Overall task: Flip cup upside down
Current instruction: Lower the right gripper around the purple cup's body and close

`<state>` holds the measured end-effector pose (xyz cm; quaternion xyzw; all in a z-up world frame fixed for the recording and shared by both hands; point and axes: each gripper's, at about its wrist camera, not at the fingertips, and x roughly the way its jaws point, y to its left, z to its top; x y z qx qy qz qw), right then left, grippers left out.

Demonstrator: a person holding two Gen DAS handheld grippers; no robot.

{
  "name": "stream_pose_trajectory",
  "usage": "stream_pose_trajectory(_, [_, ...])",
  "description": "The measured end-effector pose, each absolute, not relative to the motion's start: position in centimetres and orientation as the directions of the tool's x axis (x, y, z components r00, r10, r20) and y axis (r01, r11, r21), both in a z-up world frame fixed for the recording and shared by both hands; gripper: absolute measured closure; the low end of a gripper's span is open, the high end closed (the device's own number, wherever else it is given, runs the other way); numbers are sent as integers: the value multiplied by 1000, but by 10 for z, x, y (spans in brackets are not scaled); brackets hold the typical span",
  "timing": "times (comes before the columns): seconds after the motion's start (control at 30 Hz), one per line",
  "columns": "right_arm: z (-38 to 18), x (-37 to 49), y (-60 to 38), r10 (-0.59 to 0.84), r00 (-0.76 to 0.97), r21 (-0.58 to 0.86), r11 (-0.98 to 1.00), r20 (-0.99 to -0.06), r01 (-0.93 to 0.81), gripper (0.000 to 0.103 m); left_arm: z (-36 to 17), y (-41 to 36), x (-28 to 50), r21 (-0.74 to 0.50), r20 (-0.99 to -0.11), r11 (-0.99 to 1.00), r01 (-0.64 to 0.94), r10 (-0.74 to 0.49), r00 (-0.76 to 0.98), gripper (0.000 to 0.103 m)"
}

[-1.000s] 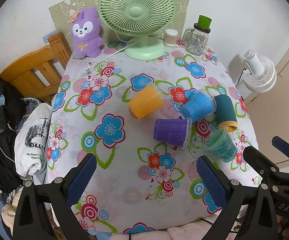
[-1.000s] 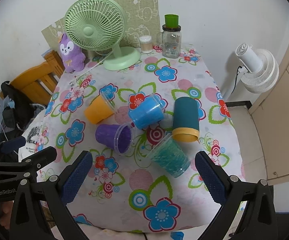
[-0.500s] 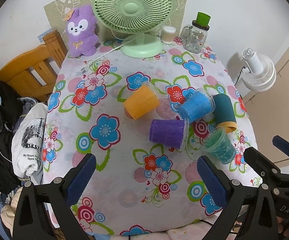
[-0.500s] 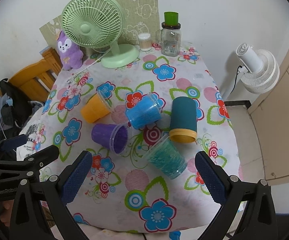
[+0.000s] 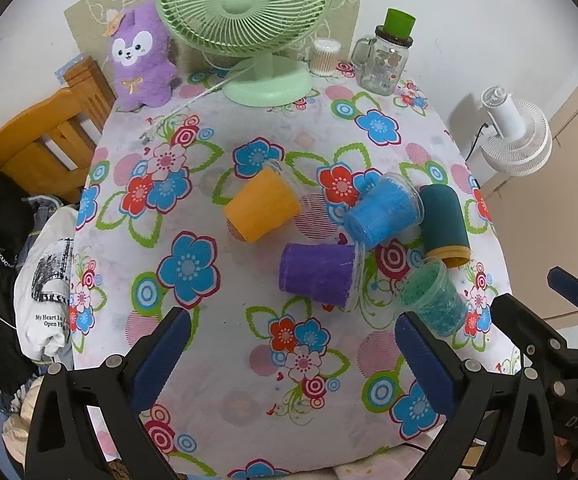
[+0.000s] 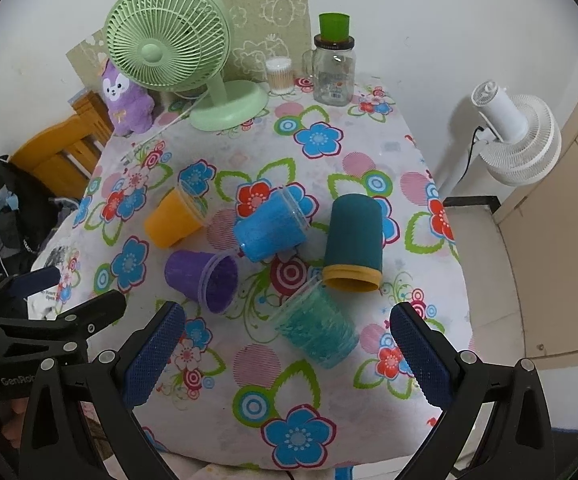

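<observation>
Looking through your left wrist view, your left gripper (image 5: 289,350) is wide open and holds nothing. The purple cup (image 5: 316,272) lies on its side near the table's (image 5: 137,280) middle, touching the blue cup (image 5: 385,214).

In your right wrist view, your right gripper (image 6: 285,346) is wide open and empty too. The green cup (image 6: 317,330) lies near the front edge. These cups can roll, so a bump could push it off.

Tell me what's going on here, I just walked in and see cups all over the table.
A person holds a gripper in each hand above a flowered table. Both the left gripper and the right gripper are open and hold nothing. Five cups lie on their sides: orange cup, purple cup, blue cup, dark teal cup and green cup. None has been flipped upside down yet.
</observation>
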<state>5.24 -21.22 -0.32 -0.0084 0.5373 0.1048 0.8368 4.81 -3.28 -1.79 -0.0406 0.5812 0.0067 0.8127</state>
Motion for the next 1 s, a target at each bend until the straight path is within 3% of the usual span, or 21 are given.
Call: stream_pose_trajectory(1.0, [-90,125,-215,126,248,68,971,-960,-231,0,-129,-44,110,-113,-983,990,-83,-99,156,0])
